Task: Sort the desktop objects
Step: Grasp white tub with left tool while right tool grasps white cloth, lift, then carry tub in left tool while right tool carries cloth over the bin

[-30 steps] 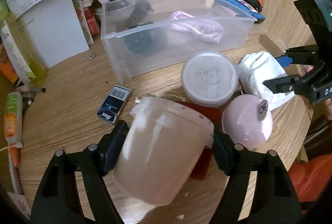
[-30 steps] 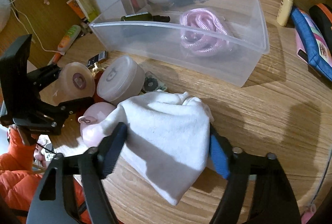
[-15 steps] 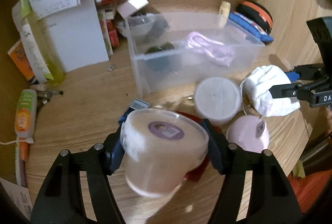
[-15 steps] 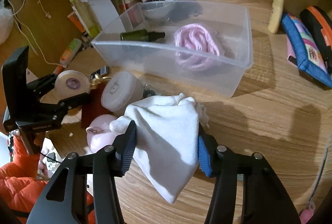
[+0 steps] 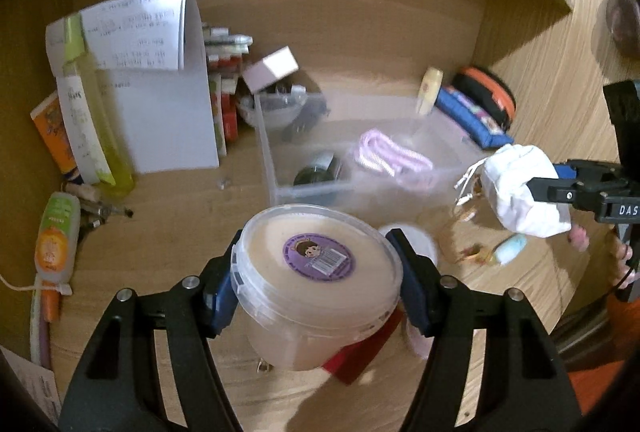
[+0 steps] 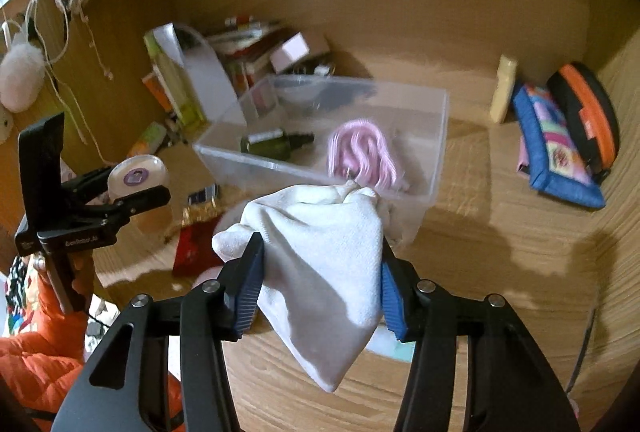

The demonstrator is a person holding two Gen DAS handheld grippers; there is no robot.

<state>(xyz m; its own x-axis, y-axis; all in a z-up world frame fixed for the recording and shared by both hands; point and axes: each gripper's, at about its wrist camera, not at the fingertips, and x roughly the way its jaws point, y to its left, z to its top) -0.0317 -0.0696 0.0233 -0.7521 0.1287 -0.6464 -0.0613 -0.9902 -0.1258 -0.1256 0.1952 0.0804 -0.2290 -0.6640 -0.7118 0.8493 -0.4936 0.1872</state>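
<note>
Left wrist cam: left gripper (image 5: 318, 290) is pinching one lidded tub (image 5: 316, 272), now lifted higher off the desk (image 5: 160, 252) than a second ago. One clear bin (image 5: 276, 168) behind holds one pink cord (image 5: 390, 156) and one dark bottle (image 5: 318, 172).

Right wrist cam: right gripper (image 6: 320, 288) squeezes one white pouch (image 6: 320, 252), also raised, just in front of the bin.

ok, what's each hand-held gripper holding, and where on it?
Left hand-held gripper: lidded tub, clamped on opposite sides just under the lid rim. Right hand-held gripper: white cloth pouch, pinched across its middle.
</note>
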